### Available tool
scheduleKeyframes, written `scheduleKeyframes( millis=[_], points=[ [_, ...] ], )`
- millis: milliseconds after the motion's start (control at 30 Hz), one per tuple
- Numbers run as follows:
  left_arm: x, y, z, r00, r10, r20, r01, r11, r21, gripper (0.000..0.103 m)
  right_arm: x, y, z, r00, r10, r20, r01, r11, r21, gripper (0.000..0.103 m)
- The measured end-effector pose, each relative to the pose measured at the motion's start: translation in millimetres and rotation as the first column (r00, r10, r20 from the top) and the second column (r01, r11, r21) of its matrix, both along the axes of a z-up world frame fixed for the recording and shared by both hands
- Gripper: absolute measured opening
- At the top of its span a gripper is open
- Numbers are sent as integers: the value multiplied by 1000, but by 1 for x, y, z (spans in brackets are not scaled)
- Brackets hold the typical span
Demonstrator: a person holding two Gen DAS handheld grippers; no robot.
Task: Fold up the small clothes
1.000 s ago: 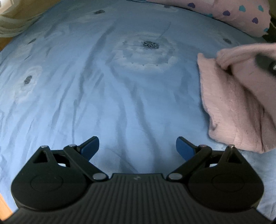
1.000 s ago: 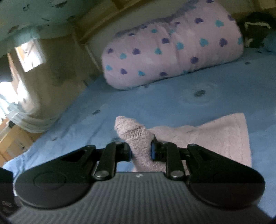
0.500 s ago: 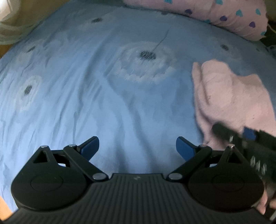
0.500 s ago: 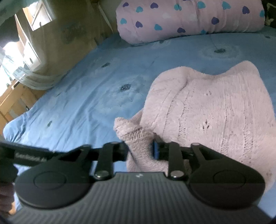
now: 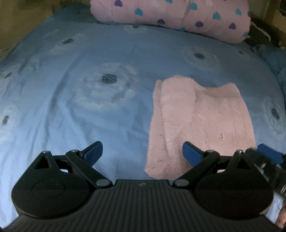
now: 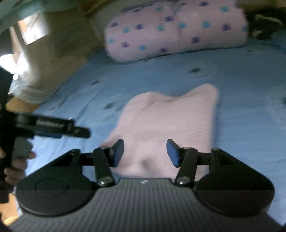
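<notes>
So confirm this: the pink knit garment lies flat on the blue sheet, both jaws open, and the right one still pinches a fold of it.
Wrong on the pinch. The right wrist view shows the right gripper with jaws open and nothing between them; the pink knit garment lies released on the blue sheet. The left gripper is open too.

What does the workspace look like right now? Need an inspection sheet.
Surface: blue bedsheet, wrinkled, dandelion print.
Job's things: pink knit garment lying flat on the sheet, folded; held by neither gripper.
Clutter: pink heart-print pillow at the far end; dark item beside it, unclear.
Grippers: left gripper open, empty; right gripper open, over the garment's near edge.
Cables: nothing seen.
Surroundings: wooden furniture and a bright window, blurred.
</notes>
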State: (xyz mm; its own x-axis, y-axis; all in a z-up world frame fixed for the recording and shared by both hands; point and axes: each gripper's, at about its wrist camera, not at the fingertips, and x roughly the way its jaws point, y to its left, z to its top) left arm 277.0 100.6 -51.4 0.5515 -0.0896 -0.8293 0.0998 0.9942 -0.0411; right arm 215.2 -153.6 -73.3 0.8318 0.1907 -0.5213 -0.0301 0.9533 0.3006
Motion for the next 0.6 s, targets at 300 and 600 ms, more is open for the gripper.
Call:
scheduleKeyframes(
  millis=[300, 600],
  points=[
    [6, 8, -45, 999, 30, -37, -27, 996, 84, 100, 15, -27, -42, 983, -83, -163, 92, 995, 47, 57],
    [6, 38, -43, 995, 79, -56, -77, 996, 42, 99, 20, -13, -51, 981, -40, -191, 46, 998, 30, 57]
  ],
)
